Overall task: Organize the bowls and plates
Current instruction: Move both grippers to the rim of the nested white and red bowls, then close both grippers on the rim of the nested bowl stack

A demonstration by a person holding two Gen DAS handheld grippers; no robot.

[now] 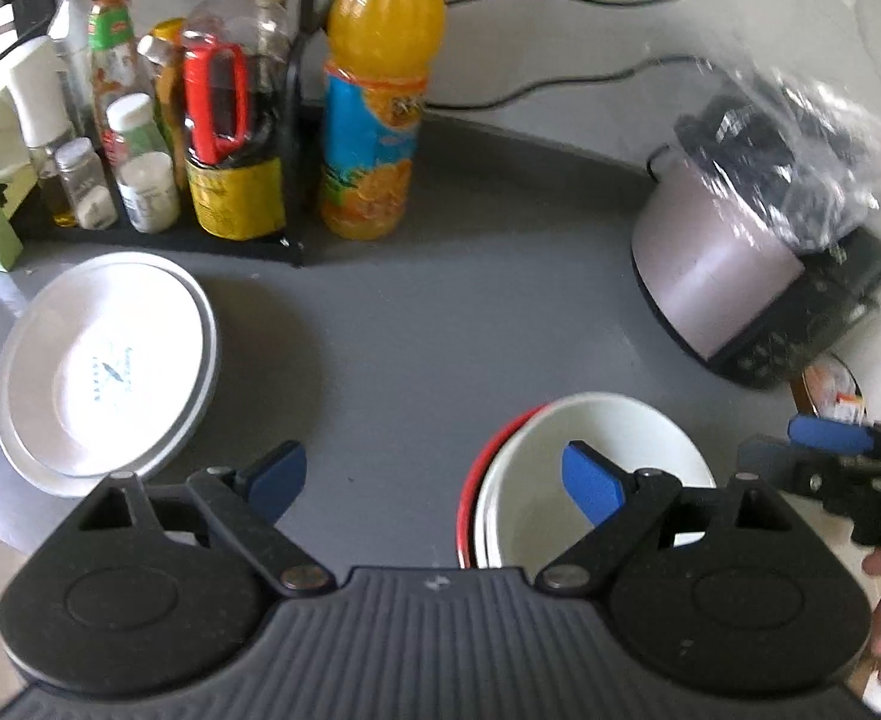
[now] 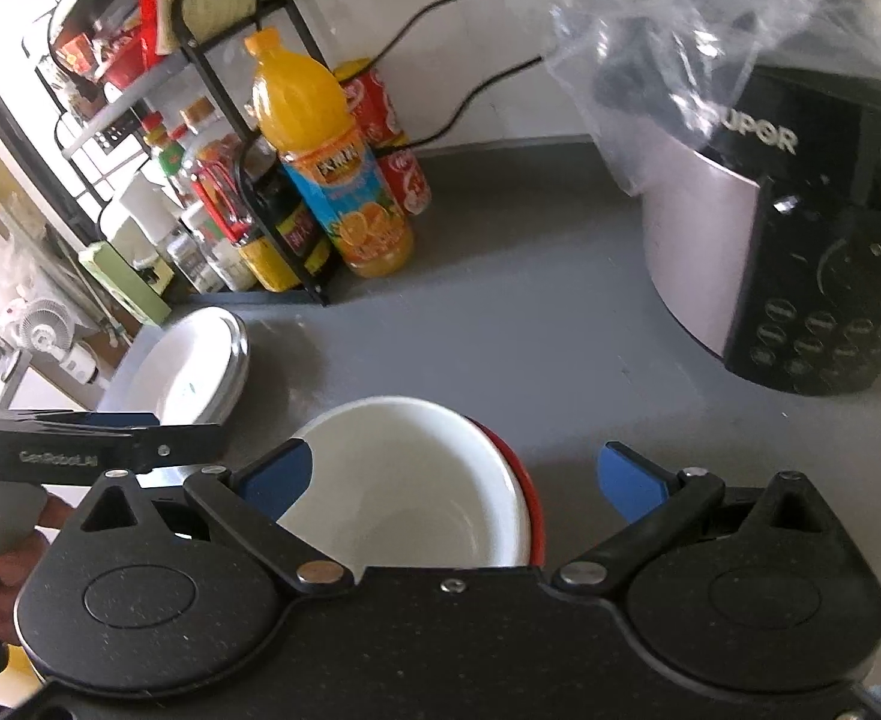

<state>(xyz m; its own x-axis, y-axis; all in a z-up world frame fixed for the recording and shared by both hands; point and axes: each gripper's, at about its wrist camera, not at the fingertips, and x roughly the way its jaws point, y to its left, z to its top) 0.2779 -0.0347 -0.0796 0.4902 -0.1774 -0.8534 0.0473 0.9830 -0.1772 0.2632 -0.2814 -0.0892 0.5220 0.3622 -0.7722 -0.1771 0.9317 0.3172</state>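
Jaws spread wide; white bowl (image 2: 404, 480) sits upright.

a grey countertop (image 1: 416, 324) carries stacked white plates (image 1: 104, 360) at the frame's left, a white bowl nested in a red bowl (image 1: 590, 468) at lower centre, an orange juice bottle (image 1: 374, 108) at top centre beside a black condiment rack (image 1: 158, 234), and a supor cooker (image 2: 800, 276) at right.
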